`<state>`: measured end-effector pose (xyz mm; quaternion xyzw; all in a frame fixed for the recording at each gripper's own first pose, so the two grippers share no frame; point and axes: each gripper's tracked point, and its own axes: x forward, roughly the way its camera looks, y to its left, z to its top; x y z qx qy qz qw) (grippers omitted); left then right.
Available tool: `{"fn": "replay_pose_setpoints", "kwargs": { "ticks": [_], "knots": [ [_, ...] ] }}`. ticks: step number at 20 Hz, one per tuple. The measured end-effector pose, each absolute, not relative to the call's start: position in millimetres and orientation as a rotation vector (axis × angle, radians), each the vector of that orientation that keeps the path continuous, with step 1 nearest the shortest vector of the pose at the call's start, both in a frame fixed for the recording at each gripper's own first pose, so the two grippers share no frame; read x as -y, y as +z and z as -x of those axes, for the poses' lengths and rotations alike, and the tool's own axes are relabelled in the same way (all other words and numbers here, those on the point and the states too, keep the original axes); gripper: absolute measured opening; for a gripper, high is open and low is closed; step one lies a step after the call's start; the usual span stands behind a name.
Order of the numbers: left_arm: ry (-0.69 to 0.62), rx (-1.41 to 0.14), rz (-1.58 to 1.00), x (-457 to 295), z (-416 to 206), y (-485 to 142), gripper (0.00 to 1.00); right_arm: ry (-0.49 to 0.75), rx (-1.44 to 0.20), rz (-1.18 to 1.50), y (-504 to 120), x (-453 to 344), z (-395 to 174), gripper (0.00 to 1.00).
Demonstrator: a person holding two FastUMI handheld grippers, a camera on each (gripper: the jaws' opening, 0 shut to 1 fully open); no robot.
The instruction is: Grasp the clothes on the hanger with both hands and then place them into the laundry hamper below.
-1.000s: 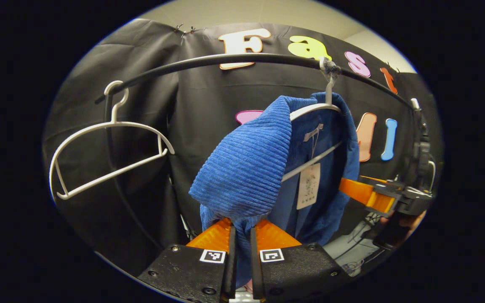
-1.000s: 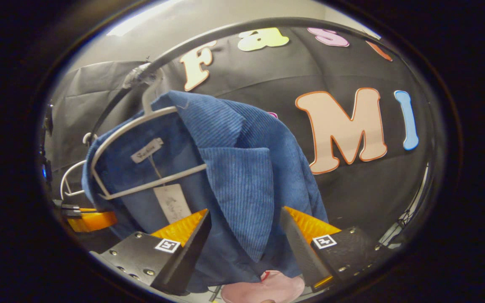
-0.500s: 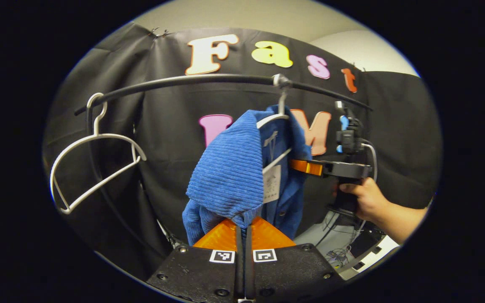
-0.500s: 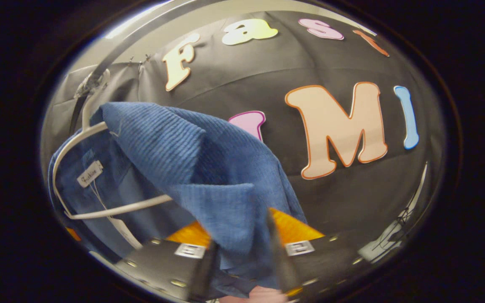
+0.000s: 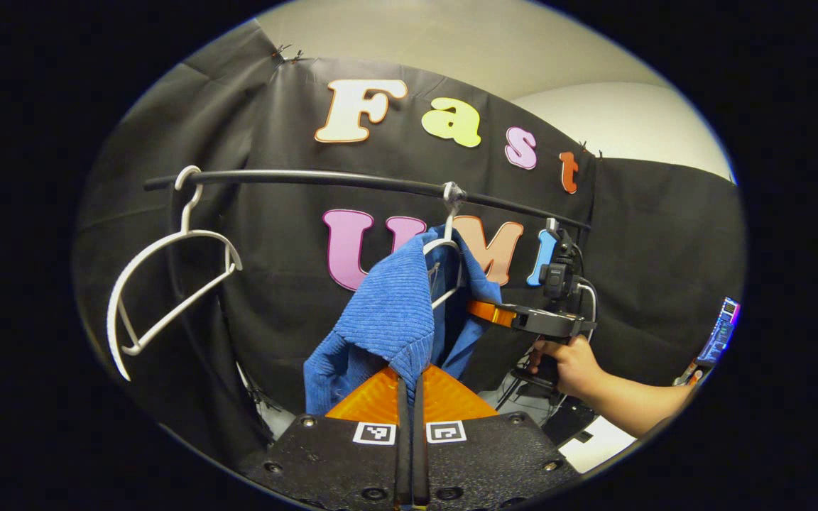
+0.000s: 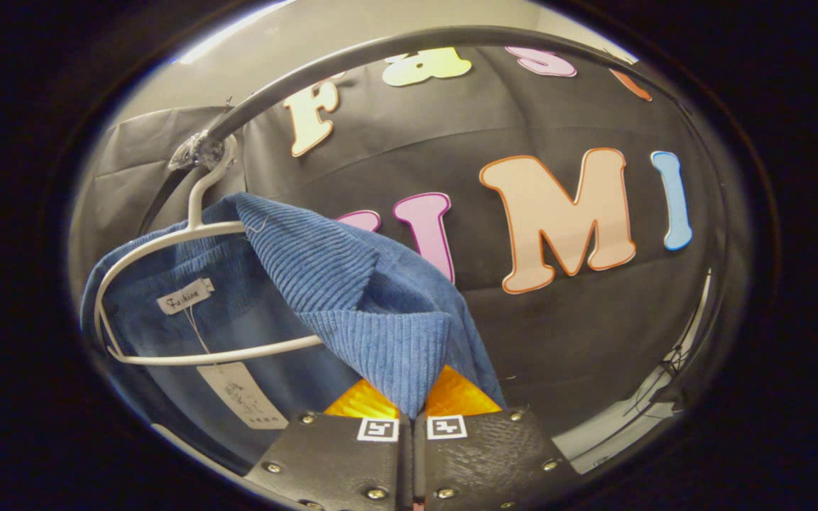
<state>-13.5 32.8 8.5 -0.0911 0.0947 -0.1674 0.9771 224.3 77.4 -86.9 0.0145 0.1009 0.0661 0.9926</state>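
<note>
Now both clamped: left hand-held gripper (image 5: 410, 383) and right hand-held gripper (image 6: 412, 408) pinch blue jacket (image 5: 388, 319) on white hanger (image 6: 167, 298); empty hanger (image 5: 160, 284) left along rail (image 5: 309, 177).

Neck label (image 6: 184, 296) on blue garment (image 6: 352, 298): "Fashion"

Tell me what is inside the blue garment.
Inside the blue garment: a white hanger, a neck label and a paper tag. Fabric covers the hanger's right end.

Black rail (image 5: 324, 179) carries two white hangers: bare hanger (image 5: 167, 284), jacket hanger (image 6: 167, 298).
</note>
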Motion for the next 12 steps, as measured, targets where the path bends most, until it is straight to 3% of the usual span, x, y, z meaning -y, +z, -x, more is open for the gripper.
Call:
{"fn": "replay_pose_setpoints", "kwargs": {
  "ticks": [8,9,12],
  "knots": [
    [-0.235,-0.137,0.043,-80.0,15.0,41.7,0.01,0.041,-0.118,-0.008,-38.3,-43.1,-229.2,0.0],
    [-0.231,-0.137,0.037,-84.5,12.5,43.7,0.0,0.025,-0.106,-0.005,-33.5,-38.7,-232.2,0.04],
    [-0.207,-0.108,0.0,-106.7,-3.4,55.1,0.01,-0.001,-0.082,-0.017,-27.6,-35.6,-236.0,0.01]
  ]
}}
